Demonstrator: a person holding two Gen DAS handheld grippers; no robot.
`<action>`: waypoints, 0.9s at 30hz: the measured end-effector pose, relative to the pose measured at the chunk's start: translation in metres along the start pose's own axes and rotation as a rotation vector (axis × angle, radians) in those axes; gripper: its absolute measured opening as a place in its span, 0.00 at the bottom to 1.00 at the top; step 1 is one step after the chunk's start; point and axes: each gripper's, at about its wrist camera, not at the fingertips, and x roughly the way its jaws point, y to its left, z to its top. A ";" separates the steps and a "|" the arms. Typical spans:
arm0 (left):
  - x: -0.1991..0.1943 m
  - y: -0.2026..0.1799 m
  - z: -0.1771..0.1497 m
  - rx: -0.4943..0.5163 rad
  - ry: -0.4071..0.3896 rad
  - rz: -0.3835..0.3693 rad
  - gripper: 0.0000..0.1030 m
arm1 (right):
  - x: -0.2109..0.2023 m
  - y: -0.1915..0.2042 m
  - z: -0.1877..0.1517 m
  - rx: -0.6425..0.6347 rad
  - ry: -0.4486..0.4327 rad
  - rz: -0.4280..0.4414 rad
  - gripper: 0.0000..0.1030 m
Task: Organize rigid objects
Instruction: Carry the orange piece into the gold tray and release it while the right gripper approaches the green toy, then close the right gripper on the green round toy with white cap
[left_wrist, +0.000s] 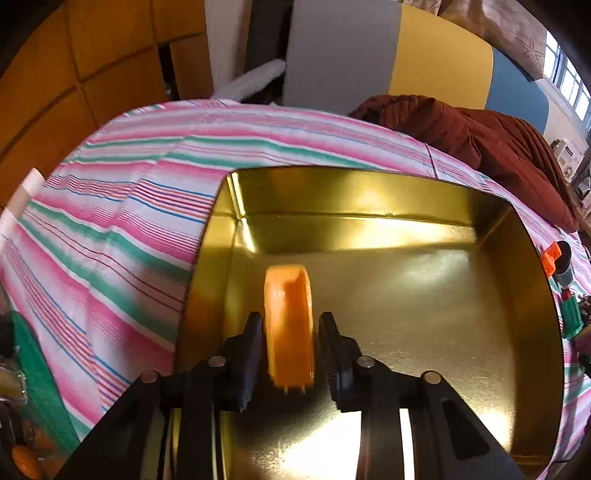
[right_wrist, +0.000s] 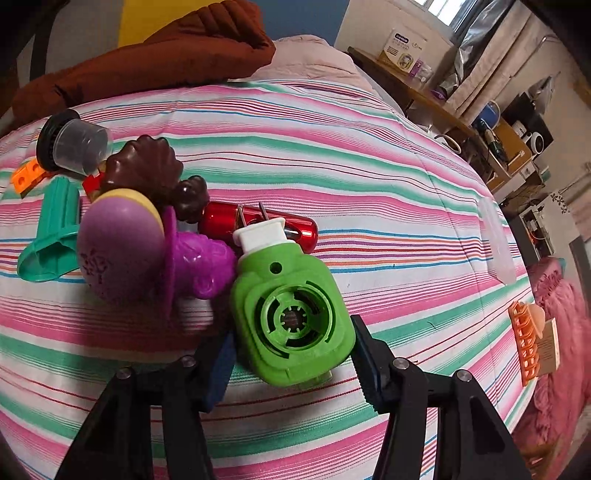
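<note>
In the left wrist view, my left gripper (left_wrist: 290, 325) hangs over a gold metal tin (left_wrist: 369, 192) on the striped bedspread. An orange plastic piece (left_wrist: 288, 317) stands between its fingers; a small gap shows on each side, and I cannot tell if the piece rests on the tin floor. In the right wrist view, my right gripper (right_wrist: 291, 343) is open around a green plug-in device (right_wrist: 291, 306) with a white plug end, lying on the bed. Beside it lie a red cylinder (right_wrist: 295, 225), a purple toy (right_wrist: 125, 251), a brown shell-shaped toy (right_wrist: 147, 170), a teal piece (right_wrist: 55, 229) and a clear cup (right_wrist: 77, 147).
A dark red jacket (right_wrist: 155, 48) lies at the far side of the bed. An orange basket-like piece (right_wrist: 524, 343) sits at the bed's right edge. A desk with boxes (right_wrist: 406, 48) stands beyond. A small orange block (right_wrist: 26, 177) lies far left.
</note>
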 end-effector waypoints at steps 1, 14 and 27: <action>-0.005 0.000 -0.002 0.000 -0.013 0.005 0.32 | 0.000 0.000 0.000 0.000 0.000 0.001 0.56; -0.080 -0.012 -0.070 0.008 -0.186 0.017 0.32 | 0.003 -0.004 0.001 0.015 0.009 0.015 0.56; -0.113 -0.011 -0.104 0.014 -0.201 -0.017 0.32 | -0.080 0.005 -0.002 0.107 -0.176 0.163 0.49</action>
